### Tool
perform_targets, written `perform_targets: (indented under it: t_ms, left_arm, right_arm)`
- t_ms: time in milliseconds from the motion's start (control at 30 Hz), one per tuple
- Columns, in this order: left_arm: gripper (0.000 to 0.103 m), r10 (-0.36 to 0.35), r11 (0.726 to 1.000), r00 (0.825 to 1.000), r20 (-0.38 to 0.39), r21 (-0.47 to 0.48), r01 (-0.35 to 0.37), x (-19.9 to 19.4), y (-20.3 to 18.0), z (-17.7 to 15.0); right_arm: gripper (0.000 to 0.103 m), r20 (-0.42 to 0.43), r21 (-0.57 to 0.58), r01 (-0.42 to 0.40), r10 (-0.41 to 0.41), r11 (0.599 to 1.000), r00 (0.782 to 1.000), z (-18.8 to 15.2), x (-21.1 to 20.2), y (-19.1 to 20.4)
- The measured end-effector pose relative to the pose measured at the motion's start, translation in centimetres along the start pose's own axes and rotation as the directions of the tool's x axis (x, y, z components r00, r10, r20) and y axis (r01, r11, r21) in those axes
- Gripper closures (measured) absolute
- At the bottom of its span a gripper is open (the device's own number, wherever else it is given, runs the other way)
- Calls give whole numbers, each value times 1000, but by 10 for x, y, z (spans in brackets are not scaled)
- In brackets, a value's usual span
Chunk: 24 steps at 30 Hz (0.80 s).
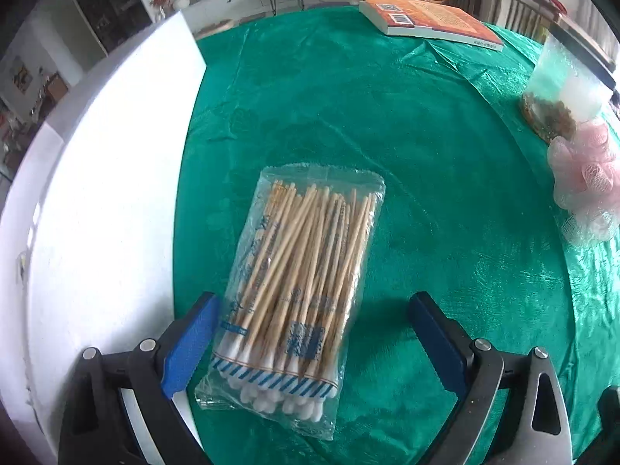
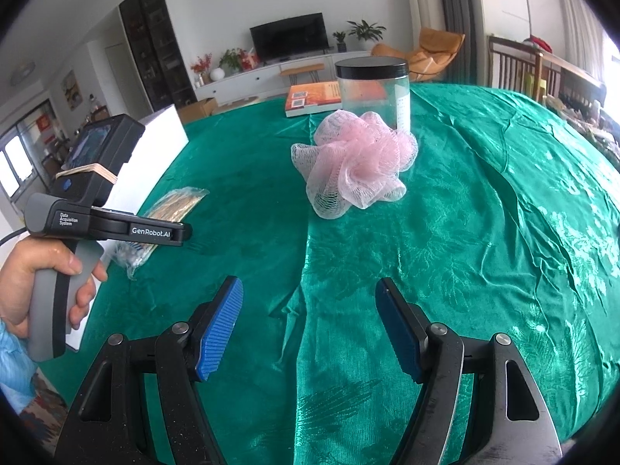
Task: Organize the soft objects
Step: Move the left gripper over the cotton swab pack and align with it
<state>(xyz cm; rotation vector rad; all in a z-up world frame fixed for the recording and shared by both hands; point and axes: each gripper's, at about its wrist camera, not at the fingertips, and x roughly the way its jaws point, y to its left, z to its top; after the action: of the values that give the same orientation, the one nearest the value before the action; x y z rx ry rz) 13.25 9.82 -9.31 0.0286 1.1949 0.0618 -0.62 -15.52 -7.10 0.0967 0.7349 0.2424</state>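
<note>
Straddling the near end of a clear packet of cotton swabs [image 1: 298,294], the left gripper [image 1: 310,333] is hanging with its blue pads spread wide, one on each side of the packet, neither pad pressing the plastic as far as the left wrist view shows. Lying flat on the green tablecloth [image 1: 407,155], the packet is running its long axis straight ahead, away from this gripper, with the white cotton tips toward the gripper and the sealed edge farthest out, so the pads are facing its long sides. Sitting just to the gripper's left is a white box [image 1: 100,193], its wall running alongside the packet. Out to the right, well apart, a pink mesh bath sponge [image 2: 356,162] is resting in front of a clear jar with a black lid [image 2: 374,93], and an orange book [image 1: 430,19] is lying at the far edge. The right gripper [image 2: 310,329] is hovering over bare cloth, equally wide and holding nothing, with the sponge ahead of it and the packet off to its left. By my judgement the left one is far nearer the swabs, and closing across the packet's width looks like the natural next step.
</note>
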Motion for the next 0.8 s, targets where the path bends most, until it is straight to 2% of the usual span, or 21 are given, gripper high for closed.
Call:
perform_targets:
  t_ms: [33, 67, 100, 133, 167, 200, 300, 400, 467, 700, 767, 800]
  left_arm:
    - [5, -72, 997, 997, -30, -43, 70, 1, 3, -4]
    - [4, -121, 991, 992, -22, -52, 120, -2, 0, -9]
    - [4, -202, 979, 979, -8, -37, 201, -9, -4, -14]
    - [4, -291, 957, 957, -11, -13, 291, -14, -10, -18]
    - [4, -339, 941, 941, -3, 1, 339, -20, -13, -22]
    - [4, -356, 935, 934, 23, 1, 356, -26, -14, -25]
    - [4, -318, 943, 943, 99, -67, 325, -33, -4, -34]
    - [4, -324, 928, 940, 109, -154, 338, -23, 6, -39]
    - [4, -300, 932, 942, 153, -162, 323, -24, 6, -42]
    - [0, -260, 930, 945, 199, -211, 301, -14, -1, -26]
    - [0, -251, 943, 949, 192, -175, 285, -11, -10, -15]
    - [0, -282, 940, 943, 178, -145, 308, -9, -14, -11]
  right_arm:
    - [29, -1, -1, 0, 0, 1000, 1000, 0, 0, 0]
    - [29, 0, -2, 0, 0, 1000, 1000, 0, 0, 1]
    - [29, 2, -3, 0, 0, 1000, 1000, 0, 0, 1]
    - [29, 6, -2, 0, 0, 1000, 1000, 1, -1, 1]
    - [29, 13, 1, 2, -2, 1000, 1000, 1, -2, 0]
    - [29, 20, 5, 3, -3, 1000, 1000, 1, -4, 0]
    - [29, 32, 23, 3, -4, 1000, 999, 2, -6, -4]
    - [29, 22, 42, 2, -2, 999, 1000, 2, -4, -8]
    - [29, 9, 49, 2, -2, 999, 1000, 2, -1, -9]
    - [29, -13, 41, 5, -4, 999, 1000, 0, 3, -6]
    - [29, -15, 40, 3, -2, 999, 1000, 0, 4, -5]
    - [29, -16, 40, 2, -1, 999, 1000, 0, 4, -5]
